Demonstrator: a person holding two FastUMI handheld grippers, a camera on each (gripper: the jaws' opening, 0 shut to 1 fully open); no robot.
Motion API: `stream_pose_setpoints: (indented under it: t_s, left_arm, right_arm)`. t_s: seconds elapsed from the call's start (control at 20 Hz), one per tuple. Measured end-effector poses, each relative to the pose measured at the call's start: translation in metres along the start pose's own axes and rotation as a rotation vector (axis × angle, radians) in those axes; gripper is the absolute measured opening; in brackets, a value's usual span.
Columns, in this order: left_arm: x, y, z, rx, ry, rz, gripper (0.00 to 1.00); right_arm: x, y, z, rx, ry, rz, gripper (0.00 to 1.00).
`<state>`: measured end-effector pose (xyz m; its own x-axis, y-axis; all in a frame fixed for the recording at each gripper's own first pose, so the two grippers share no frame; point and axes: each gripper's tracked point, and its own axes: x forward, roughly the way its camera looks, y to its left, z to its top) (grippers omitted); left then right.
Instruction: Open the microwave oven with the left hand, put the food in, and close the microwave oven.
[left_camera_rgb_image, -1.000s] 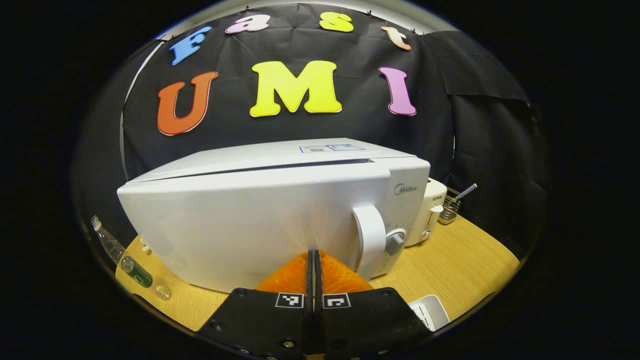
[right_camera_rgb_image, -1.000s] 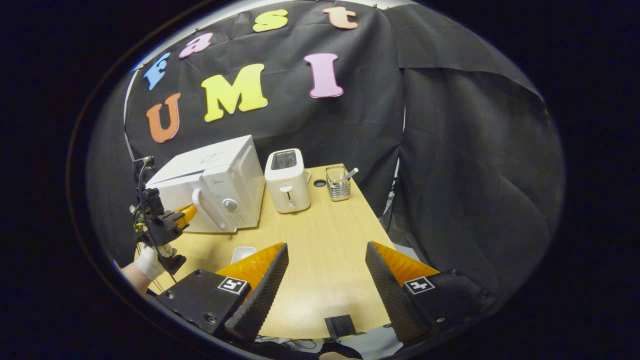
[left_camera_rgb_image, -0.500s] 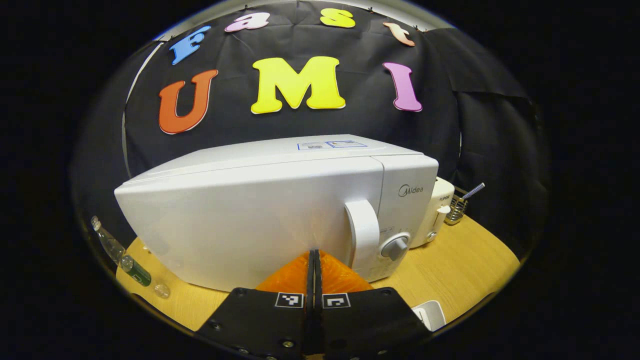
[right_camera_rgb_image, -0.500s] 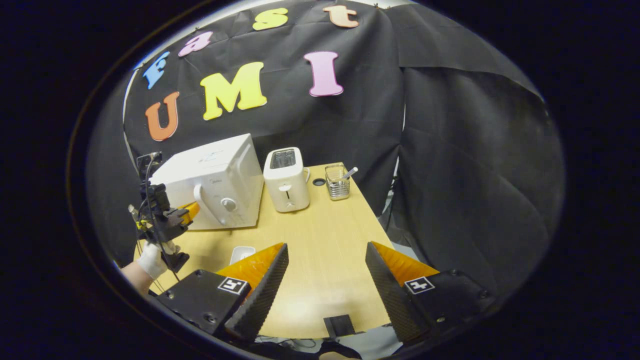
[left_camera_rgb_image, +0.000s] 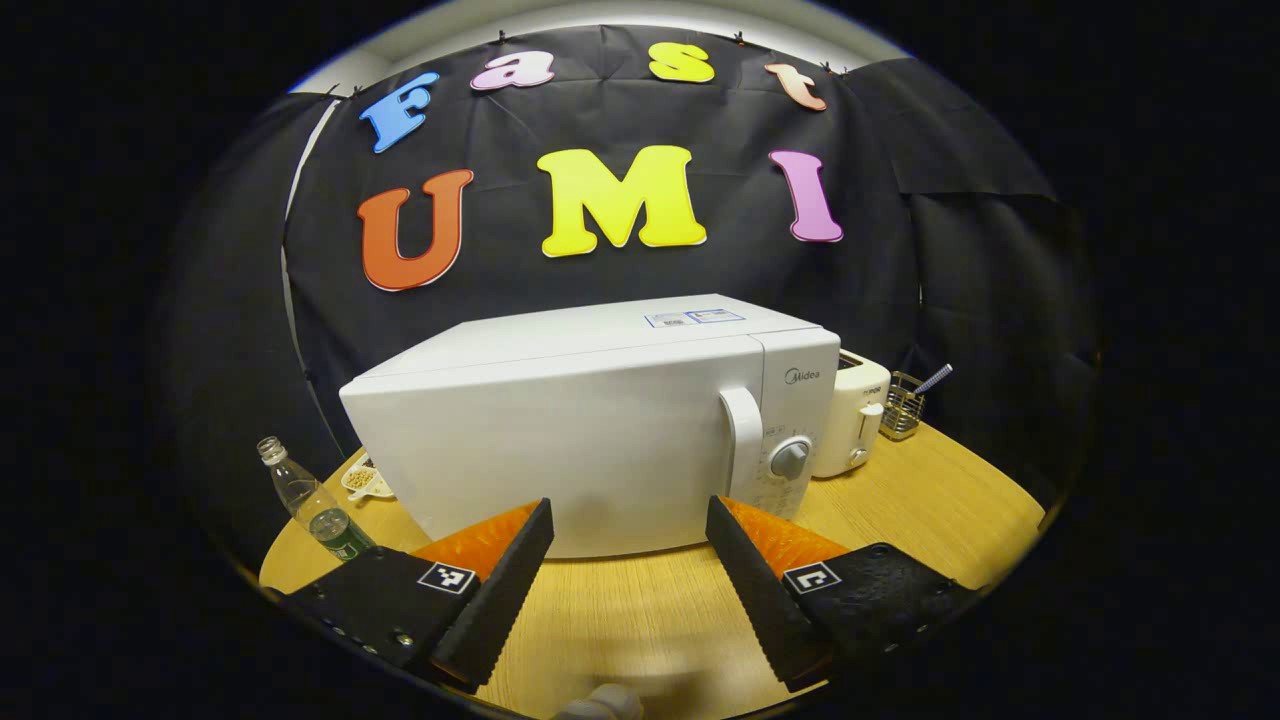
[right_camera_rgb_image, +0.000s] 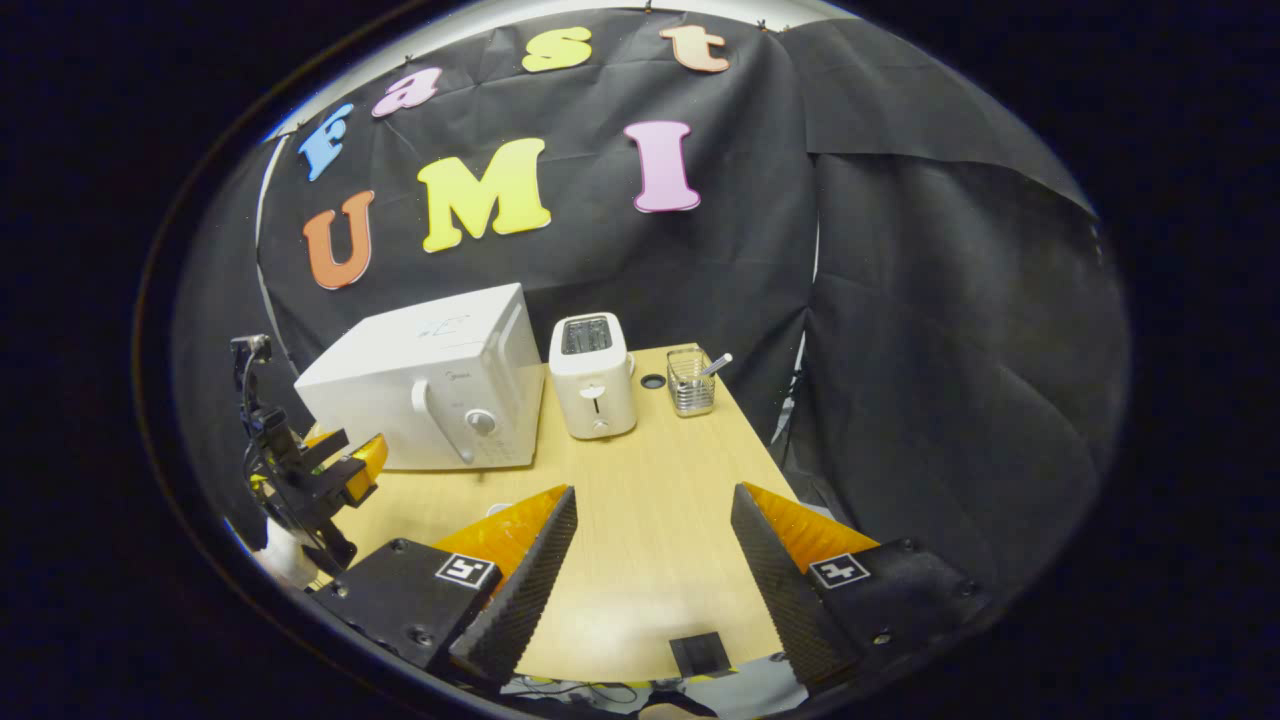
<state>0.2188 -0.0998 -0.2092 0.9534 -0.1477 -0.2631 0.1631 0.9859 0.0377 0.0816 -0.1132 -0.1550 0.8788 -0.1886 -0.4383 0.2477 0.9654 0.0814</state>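
The microwave oven (left_camera_rgb_image: 600, 430) stands door-closed on the wooden table (left_camera_rgb_image: 900, 500), just ahead of the left gripper (left_camera_rgb_image: 630, 530), whose fingers are spread wide and hold nothing. The right gripper (right_camera_rgb_image: 650, 530), equally wide and holding nothing, hovers over the table well apart from the oven.

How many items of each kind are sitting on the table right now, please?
Microwave oven: 1
Toaster: 1
Wire utensil holder: 1
Plastic bottle: 1
Small dish: 1
Total: 5
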Motion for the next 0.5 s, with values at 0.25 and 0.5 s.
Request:
stream_pose_setpoints:
  t_s: [0.25, 0.5]
  left_arm:
    - [-0.057, 0.006, 0.021, 0.001, -0.039, -0.029, 0.96]
    - [-0.128, 0.034, 0.077, 0.002, -0.147, -0.021, 0.96]
  right_arm:
    - [-0.025, 0.026, -0.007, -0.012, -0.019, 0.010, 0.99]
    - [-0.045, 0.064, 0.000, -0.012, -0.067, 0.051, 0.99]
